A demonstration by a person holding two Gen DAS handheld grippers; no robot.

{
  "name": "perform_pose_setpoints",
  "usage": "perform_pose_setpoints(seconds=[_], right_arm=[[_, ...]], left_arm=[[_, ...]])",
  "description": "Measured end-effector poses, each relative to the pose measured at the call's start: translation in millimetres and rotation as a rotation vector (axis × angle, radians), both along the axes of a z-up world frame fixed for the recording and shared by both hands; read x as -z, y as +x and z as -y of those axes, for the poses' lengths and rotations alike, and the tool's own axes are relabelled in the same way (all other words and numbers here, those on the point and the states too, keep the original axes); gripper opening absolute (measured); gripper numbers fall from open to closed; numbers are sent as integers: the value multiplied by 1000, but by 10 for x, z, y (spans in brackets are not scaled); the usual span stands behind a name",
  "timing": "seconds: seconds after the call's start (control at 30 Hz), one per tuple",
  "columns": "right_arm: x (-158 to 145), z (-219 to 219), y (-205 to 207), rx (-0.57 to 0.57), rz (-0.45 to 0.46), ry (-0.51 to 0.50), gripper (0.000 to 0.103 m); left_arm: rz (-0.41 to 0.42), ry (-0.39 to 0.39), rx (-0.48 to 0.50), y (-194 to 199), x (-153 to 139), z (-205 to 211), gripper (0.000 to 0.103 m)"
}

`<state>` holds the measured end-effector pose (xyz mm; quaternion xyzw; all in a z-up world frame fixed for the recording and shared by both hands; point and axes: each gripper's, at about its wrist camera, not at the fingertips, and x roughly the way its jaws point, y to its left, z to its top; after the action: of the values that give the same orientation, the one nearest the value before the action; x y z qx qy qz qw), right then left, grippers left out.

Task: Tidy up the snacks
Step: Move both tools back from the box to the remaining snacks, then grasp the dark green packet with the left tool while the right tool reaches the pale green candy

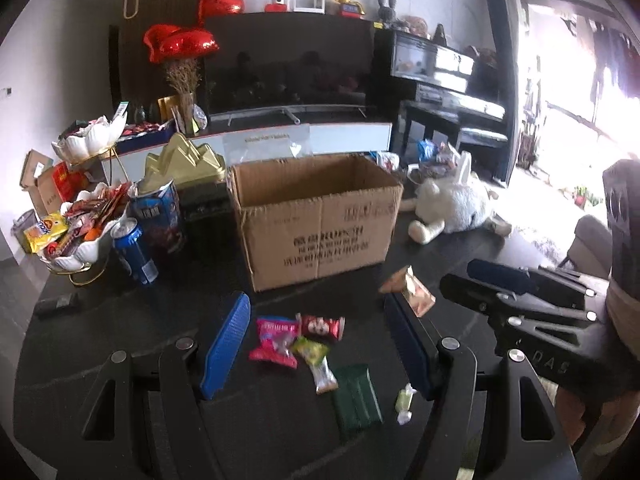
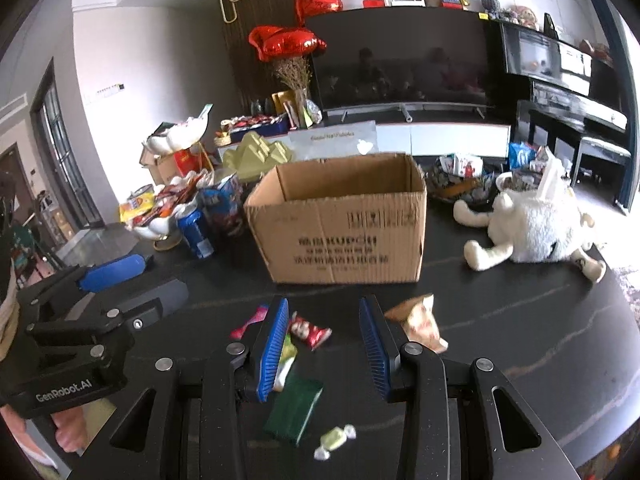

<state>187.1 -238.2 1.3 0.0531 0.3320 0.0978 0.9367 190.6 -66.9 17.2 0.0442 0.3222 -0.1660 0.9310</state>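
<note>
Both pairs of blue ribbed fingers stand parted with nothing between them: the left gripper (image 1: 318,344) is spread wide over the scattered snacks, the right gripper (image 2: 326,344) is spread a little less, low above the same patch of the dark stone-look table (image 2: 520,332).

Between the left gripper's fingers (image 1: 226,344) lie a pink sweet packet (image 1: 274,343), a small red wrapped snack (image 1: 322,326) just behind it and a yellow-green wrapped sweet (image 1: 316,362) touching the pink one. Nearer the camera sits a flat dark green packet (image 1: 356,398), and just beside it a pale green twisted candy (image 1: 405,400). A tan and brown snack pouch (image 1: 412,292) lies by the tip of the left gripper's right-hand finger; in the right wrist view the same pouch (image 2: 420,320) sits just outside that gripper's right-hand finger (whether it touches I can't quite tell, the picture is smeared there).

Behind the snacks stands an open brown cardboard box (image 1: 316,216) with printed lettering, upright on the table; what I can see of its inside looks bare. To its left are a blue drink can (image 1: 134,252), a taller dark blue tin (image 1: 160,212) and a white petal-shaped bowl (image 1: 76,250) heaped with packets. To its right a white plush toy (image 2: 532,228) lies on its side.
</note>
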Motion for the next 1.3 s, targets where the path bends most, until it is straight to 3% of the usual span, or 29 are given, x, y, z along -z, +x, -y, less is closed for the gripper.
perform_pose_setpoints(seconds=[0.3,0.63,1.03,1.3], right_arm=[[267,-16,-218,-16,-56,-21,39],[740,-26,-346,-32,-172,-27,39],[1275,-96,-234,-60,-300,-19,39],[1438,-123,-145,-61,-333,-32,38]], left_arm=[[-61,6,46,-207,295,34,69],[-190,1,87,-251,750,95,67],[-304,3,98,-165,1218,71,60],[-361,-31,103,-81,1379,80,58]])
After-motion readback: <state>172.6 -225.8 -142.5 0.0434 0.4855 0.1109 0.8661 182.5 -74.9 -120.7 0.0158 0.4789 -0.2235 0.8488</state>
